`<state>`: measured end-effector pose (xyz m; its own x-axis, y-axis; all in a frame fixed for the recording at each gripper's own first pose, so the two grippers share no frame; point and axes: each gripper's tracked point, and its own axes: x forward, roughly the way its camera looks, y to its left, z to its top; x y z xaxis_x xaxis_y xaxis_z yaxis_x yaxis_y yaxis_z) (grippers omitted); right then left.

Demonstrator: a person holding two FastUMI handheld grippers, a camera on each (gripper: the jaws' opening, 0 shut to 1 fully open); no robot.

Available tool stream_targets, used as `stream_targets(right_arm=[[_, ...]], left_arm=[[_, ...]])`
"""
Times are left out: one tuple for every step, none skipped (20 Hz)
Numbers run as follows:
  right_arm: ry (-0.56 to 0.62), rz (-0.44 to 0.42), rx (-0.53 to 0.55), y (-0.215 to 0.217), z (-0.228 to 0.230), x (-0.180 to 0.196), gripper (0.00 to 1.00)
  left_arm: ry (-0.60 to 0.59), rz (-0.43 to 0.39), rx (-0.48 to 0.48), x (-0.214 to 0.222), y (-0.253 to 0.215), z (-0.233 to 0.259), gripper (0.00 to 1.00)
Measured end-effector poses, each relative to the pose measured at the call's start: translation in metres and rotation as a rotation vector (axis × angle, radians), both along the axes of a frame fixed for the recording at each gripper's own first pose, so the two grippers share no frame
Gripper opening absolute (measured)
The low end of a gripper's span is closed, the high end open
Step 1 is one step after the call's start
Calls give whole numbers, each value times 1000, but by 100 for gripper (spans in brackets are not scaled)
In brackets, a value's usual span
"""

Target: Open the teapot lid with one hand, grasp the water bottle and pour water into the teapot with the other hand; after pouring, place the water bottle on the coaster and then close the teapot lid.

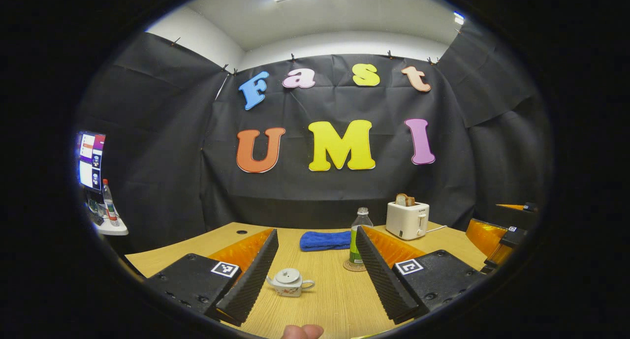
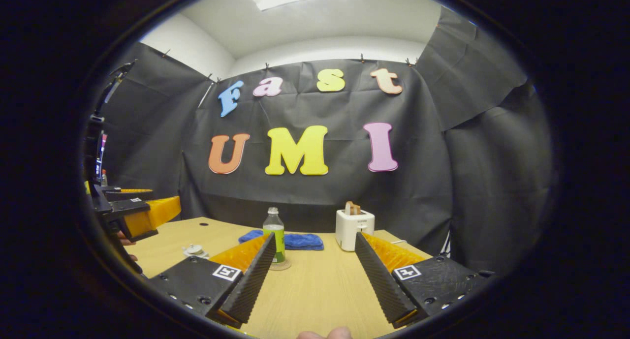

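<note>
Left gripper view: left gripper (image 1: 315,275) gapes empty above lidded teapot (image 1: 290,283); a careless reach could topple the water bottle (image 1: 360,240) nearby.

Bare table (image 1: 325,299) around teapot (image 1: 289,282); bottle (image 1: 360,240) beyond.

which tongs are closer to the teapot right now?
Left. The teapot sits between the left tongs, just ahead. From the right tongs it lies farther off, to the left.

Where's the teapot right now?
In the left gripper view the teapot sits lid-on on the table between the open left gripper fingers, near-left of the water bottle on its coaster.
</note>
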<state>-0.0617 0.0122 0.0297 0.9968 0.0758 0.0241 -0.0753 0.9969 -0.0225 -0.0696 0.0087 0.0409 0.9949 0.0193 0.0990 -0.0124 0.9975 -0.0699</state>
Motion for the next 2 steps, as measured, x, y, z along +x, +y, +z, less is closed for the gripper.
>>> stream_targets(right_arm=[[3,-1,1,1,0,0,97],[5,-5,3,2,-1,1,96]], left_arm=[[3,2,-2,1,1,-1,99],[9,4,-5,-1,2,-2,99]])
